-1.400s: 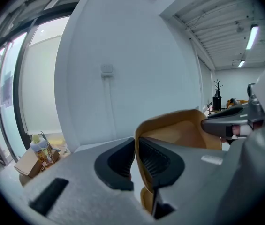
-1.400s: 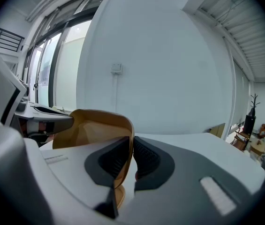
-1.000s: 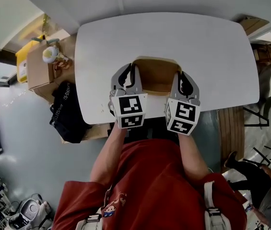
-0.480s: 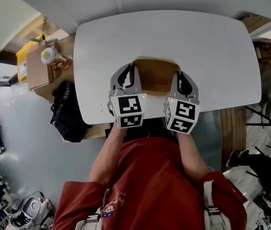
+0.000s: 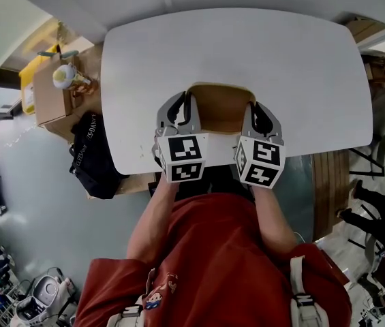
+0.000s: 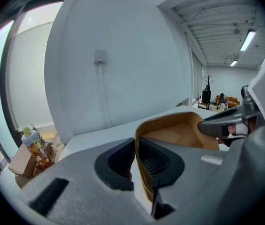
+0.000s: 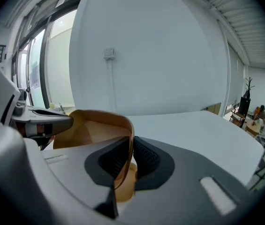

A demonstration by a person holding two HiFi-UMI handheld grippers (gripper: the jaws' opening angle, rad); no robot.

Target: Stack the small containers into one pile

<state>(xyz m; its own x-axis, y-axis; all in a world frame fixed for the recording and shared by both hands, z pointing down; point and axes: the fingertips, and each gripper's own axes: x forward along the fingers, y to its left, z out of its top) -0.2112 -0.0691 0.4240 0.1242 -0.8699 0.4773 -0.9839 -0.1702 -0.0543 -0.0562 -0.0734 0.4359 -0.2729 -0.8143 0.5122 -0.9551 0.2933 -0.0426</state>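
Observation:
A tan, thin-walled container [image 5: 221,105] sits at the near edge of the white table [image 5: 247,46], held between both grippers. My left gripper [image 5: 187,109] is shut on its left wall [image 6: 140,156], one pad inside and one outside. My right gripper [image 5: 255,112] is shut on its right wall [image 7: 130,146] in the same way. The container's brown inside [image 6: 181,135] is bare where it shows, and its underside is hidden. No other small container shows in any view.
Left of the table stand a cardboard box [image 5: 49,97], a yellow box [image 5: 28,80] and a black bag [image 5: 91,159]. Chairs [image 5: 383,135] stand to the right. A white wall with a socket [image 6: 100,56] is behind the table. My red-shirted body [image 5: 212,264] is just behind the grippers.
Both grippers keep their hold on the container. The table now reaches further up and out in the head view; a person at the lower right has walked on.

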